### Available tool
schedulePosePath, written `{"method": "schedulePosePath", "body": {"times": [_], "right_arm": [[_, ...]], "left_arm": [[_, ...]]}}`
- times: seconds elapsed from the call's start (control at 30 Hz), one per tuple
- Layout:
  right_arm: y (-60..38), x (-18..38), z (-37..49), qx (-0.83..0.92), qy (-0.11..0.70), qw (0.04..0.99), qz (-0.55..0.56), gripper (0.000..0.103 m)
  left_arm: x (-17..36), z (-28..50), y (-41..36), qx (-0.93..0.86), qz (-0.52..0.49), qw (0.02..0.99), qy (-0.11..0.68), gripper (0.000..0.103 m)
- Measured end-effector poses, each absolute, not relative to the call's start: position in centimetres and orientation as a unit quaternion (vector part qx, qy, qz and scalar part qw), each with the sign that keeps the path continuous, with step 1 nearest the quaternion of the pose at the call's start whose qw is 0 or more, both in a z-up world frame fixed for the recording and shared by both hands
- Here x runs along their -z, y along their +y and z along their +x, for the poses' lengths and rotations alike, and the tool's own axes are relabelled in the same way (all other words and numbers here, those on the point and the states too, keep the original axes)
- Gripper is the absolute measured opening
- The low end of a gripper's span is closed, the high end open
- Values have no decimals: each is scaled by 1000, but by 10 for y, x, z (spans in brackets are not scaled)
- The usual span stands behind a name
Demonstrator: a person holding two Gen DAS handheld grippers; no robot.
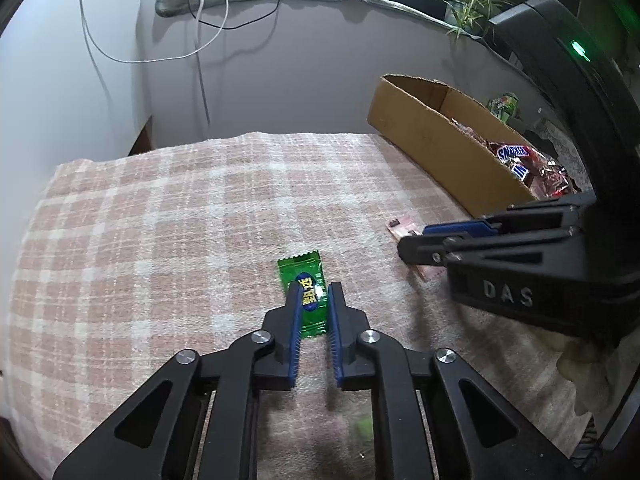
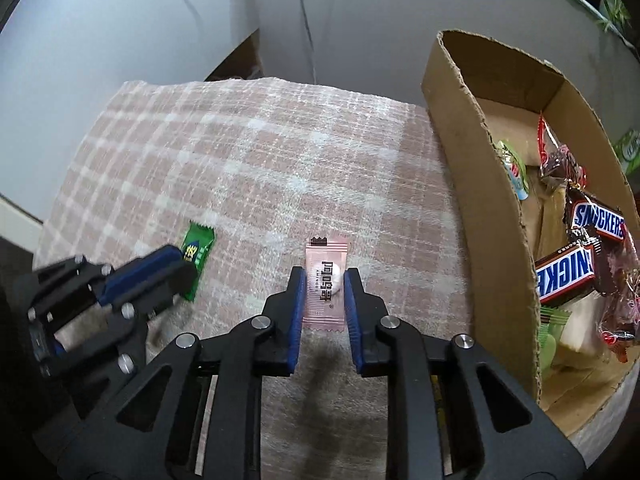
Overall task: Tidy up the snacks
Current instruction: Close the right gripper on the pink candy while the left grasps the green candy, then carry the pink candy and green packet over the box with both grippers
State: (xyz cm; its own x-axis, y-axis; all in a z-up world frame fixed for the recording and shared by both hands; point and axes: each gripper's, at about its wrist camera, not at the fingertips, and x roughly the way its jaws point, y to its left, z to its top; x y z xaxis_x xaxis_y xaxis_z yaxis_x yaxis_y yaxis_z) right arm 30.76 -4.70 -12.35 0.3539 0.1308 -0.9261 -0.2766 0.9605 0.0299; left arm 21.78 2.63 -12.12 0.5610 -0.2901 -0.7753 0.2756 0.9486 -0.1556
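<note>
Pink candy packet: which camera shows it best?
The right wrist view: the pink candy packet lies nearly whole between the right tool fingers, print readable. The left wrist view shows only its ends behind that tool.

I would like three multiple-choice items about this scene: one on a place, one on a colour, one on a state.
1. Where does the cardboard box stand?
A. at the cloth's right edge
B. in the cloth's middle
C. on the floor

2. What colour is the candy at the left gripper?
A. pink
B. green
C. blue

3. How is the right gripper?
A. wide open, empty
B. closed on a Snickers bar
C. closed on the pink candy

Key: 1 A, the box borders the checked cloth. 2 B, the green candy lies between its pads. 3 C, both pads press the wrapper's sides.
</note>
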Motion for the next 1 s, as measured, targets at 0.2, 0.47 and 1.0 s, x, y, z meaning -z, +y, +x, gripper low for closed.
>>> {"method": "schedulePosePath", "body": {"times": [0.2,0.47,1.0], "right_arm": [[-52,124,301,-136,552,821,-47,20],[-68,125,289,-151,548,822,-31,20],[-88,108,267,-207,510,834,-35,20]], "left_arm": [[121,218,32,157,-21,884,439,7],[122,220,27,151,-18,884,443,21],[123,225,9,119,22,884,451,19]]}}
